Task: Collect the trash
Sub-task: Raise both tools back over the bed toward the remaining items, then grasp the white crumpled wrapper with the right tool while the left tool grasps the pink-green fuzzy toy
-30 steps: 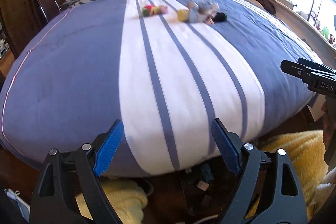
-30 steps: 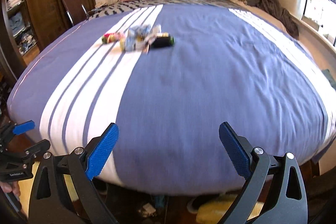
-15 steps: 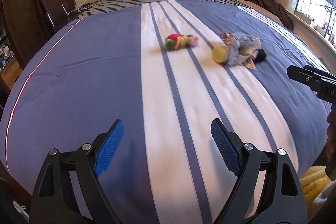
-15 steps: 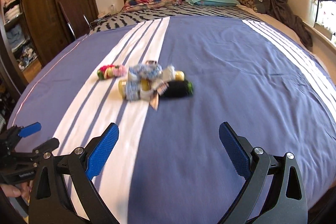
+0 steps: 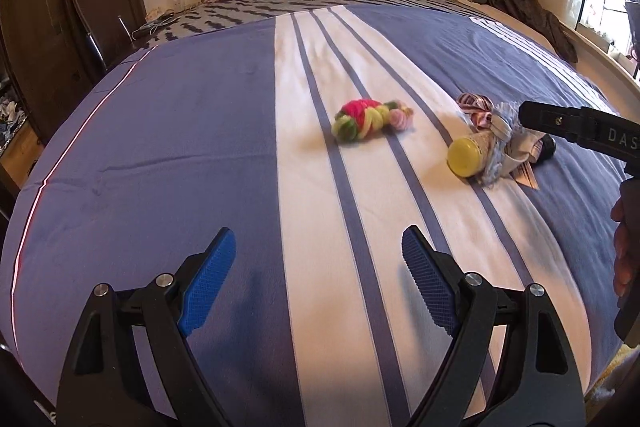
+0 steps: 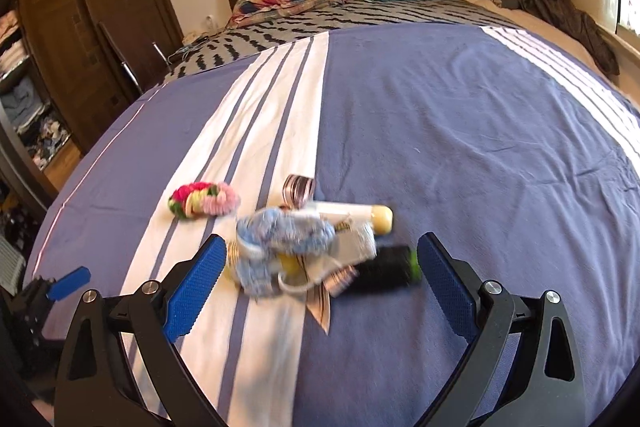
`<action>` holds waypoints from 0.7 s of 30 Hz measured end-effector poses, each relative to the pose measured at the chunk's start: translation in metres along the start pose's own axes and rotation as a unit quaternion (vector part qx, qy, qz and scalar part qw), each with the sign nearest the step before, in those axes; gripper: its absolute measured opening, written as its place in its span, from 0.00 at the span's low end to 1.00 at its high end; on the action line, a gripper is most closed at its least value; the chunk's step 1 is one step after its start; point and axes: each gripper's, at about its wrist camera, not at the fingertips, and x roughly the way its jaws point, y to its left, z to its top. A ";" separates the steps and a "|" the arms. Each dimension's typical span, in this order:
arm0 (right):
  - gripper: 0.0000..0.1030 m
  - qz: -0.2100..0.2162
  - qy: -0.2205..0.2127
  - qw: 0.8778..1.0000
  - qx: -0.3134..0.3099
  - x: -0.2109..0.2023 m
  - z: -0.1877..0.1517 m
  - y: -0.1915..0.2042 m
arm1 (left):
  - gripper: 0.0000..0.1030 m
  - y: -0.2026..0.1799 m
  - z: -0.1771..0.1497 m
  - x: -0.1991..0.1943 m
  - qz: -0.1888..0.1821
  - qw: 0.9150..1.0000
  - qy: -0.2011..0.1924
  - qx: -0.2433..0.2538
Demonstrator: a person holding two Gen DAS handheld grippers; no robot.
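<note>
The trash pile (image 6: 308, 251), a blurred heap of blue rag, wrappers, a yellow-capped tube and a dark bottle, lies on the bed (image 6: 480, 147) beside its white stripe. The right tool (image 6: 320, 267) hangs just before the pile, spread wide and empty. The left tool (image 5: 316, 275) is well short of the pile, also wide and empty. A single pinch could catch only the rag and scatter the rest; the bottle may roll away.

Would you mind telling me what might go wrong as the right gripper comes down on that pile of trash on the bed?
The open right gripper straddles a tangled pile; closing could grab only part of it and push the black bottle away. Its fingertips could also snag the soft bedspread.
</note>
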 end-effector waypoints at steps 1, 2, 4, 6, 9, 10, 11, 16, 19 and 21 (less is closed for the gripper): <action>0.93 0.002 0.005 1.000 0.002 0.005 0.002 -0.001 | 0.78 -0.001 0.002 0.002 0.000 1.000 0.000 0.001; 0.93 0.005 0.010 1.000 0.005 0.008 0.003 -0.001 | 0.78 -0.001 0.004 0.004 0.000 1.000 -0.001 0.002; 0.73 0.015 0.014 1.000 0.011 0.012 0.004 -0.003 | 0.78 -0.003 0.009 0.008 0.000 1.000 -0.001 0.005; 0.64 0.021 0.015 1.000 0.015 0.013 0.004 -0.003 | 0.78 -0.003 0.013 0.011 0.002 1.000 -0.002 0.006; 0.45 0.024 0.016 1.000 0.006 0.013 0.004 0.001 | 0.78 -0.004 0.021 0.017 0.002 1.000 -0.003 0.005; 0.37 0.026 0.017 1.000 0.004 0.013 0.004 0.003 | 0.78 -0.004 0.024 0.019 0.001 1.000 -0.004 0.005; 0.34 0.028 0.018 0.999 0.002 0.012 0.005 0.004 | 0.78 -0.004 0.026 0.021 -0.001 1.000 -0.005 0.005; 0.17 0.030 0.015 0.999 -0.013 0.012 0.008 0.010 | 0.78 -0.005 0.041 0.041 -0.006 1.000 0.000 0.005; 0.14 0.037 0.010 0.999 -0.021 0.009 0.014 0.010 | 0.77 -0.005 0.054 0.055 -0.005 1.000 0.002 0.004; 0.12 0.036 0.006 0.999 -0.031 0.006 0.019 0.013 | 0.77 -0.008 0.063 0.065 -0.008 1.000 0.004 0.007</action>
